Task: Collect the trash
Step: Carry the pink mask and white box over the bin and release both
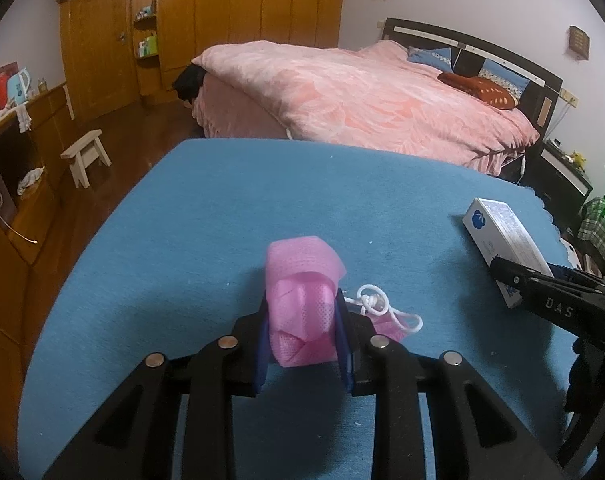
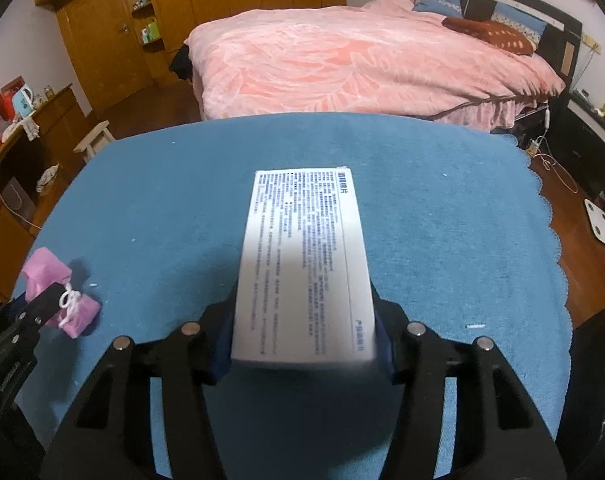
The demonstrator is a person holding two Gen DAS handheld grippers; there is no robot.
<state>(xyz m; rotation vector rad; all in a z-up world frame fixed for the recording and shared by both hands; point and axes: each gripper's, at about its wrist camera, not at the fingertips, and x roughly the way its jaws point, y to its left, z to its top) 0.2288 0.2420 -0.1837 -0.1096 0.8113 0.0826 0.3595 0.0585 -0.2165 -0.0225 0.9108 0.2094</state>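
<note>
We hold a crumpled pink face mask (image 1: 302, 316) pinched between the left gripper (image 1: 302, 344) pads, just over the blue tablecloth (image 1: 222, 220). Our right gripper (image 2: 304, 344) clamps a white printed box (image 2: 302, 264). A pink-covered bed (image 2: 362, 64) lies beyond the table.

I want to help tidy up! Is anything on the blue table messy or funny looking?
Only the trash itself. The pink face mask is crumpled into a wad with its white ear loop knotted, squeezed in the left hand-held gripper. The white box sits between the right one's fingers. Nothing looks spilled or broken.
</note>
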